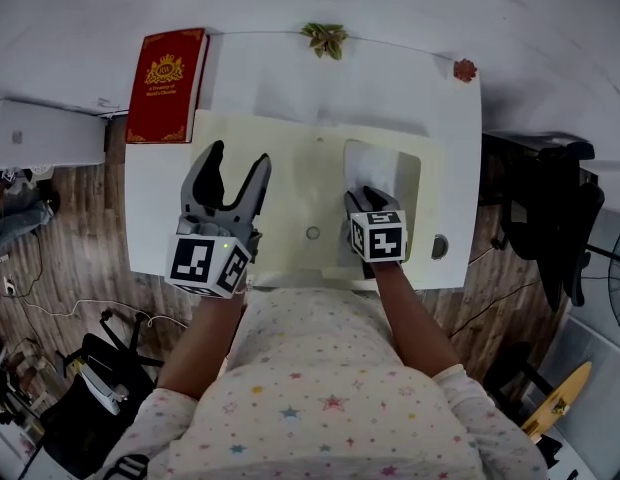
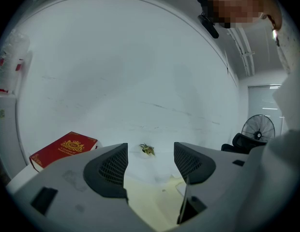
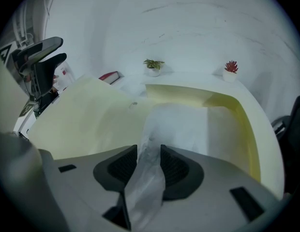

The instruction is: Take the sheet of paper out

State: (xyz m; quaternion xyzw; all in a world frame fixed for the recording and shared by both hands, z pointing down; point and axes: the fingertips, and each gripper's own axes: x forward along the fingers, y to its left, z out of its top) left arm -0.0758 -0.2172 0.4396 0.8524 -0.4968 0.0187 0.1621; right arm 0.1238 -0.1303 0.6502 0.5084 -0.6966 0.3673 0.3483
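Step in hand, as judged: the grasp for extraction. The sheet of paper (image 3: 188, 124) lies inside the pale yellow folder (image 1: 290, 168) on the white table (image 1: 390, 88), in the folder's right part. Its near edge is pinched between the jaws of the right gripper (image 3: 149, 163); the paper is seen bunched and creased where the pads meet it. The left gripper (image 1: 238, 163) is held above the folder's left half with its jaws spread and nothing between them.

Next move, as judged: a pull of the sheet toward the person, low and even, so that the creased edge is not torn. The folder is likely to slide along with the sheet unless it is pressed down by the left gripper.

Not resolved:
- How much of the sheet is tucked under the folder's cover is not shown; only part of its white surface is exposed.
- In the head view the grasp point is covered by the right gripper's marker cube.
- Contact between the left gripper and the folder cannot be told.
- A red book (image 1: 167, 83) and two small plants at the table's far edge are noted, well apart from the work.
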